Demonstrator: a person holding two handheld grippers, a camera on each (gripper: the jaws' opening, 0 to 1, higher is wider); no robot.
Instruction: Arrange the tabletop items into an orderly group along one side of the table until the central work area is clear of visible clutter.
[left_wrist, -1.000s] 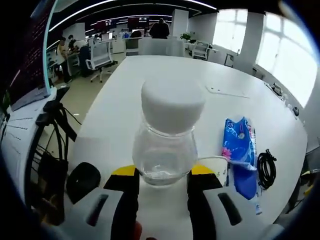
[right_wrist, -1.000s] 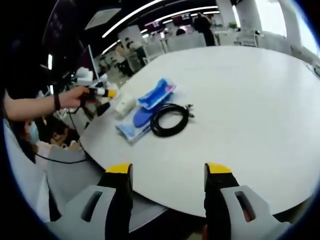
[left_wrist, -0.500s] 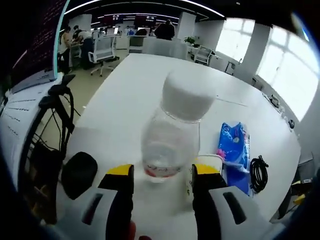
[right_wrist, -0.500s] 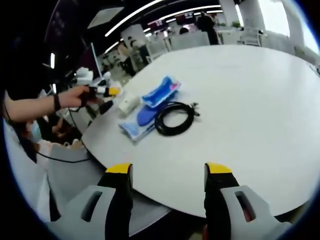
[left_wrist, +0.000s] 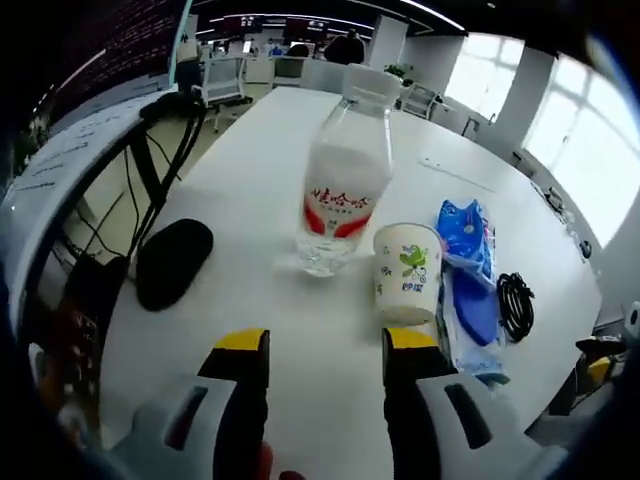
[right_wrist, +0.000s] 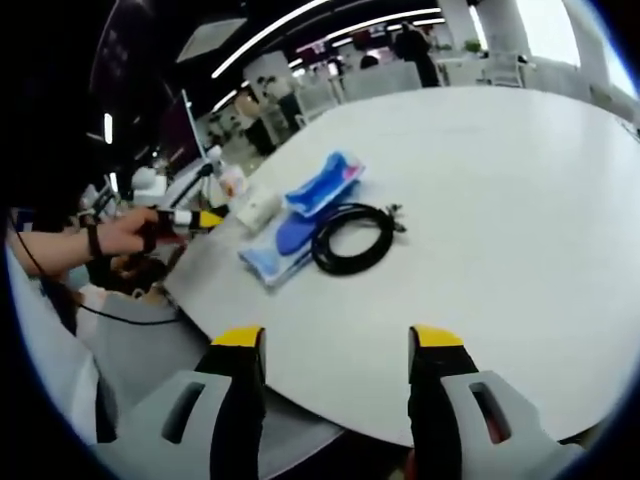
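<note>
Since our left gripper (left_wrist: 318, 345) sits open and empty at worktop (left_wrist: 250, 200) near edge, bottle (left_wrist: 343, 170) stands upright dead ahead, cup (left_wrist: 406, 272) touching-close beside, blue packs (left_wrist: 468, 250) beyond. Right gripper (right_wrist: 338, 345) open, empty, farther; left nearer.

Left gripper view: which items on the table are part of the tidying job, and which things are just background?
Job items: water bottle, paper cup, blue tissue pack, blue pouch, coiled black cable, black mouse.

Background: office chairs, tripod legs, windows.
</note>
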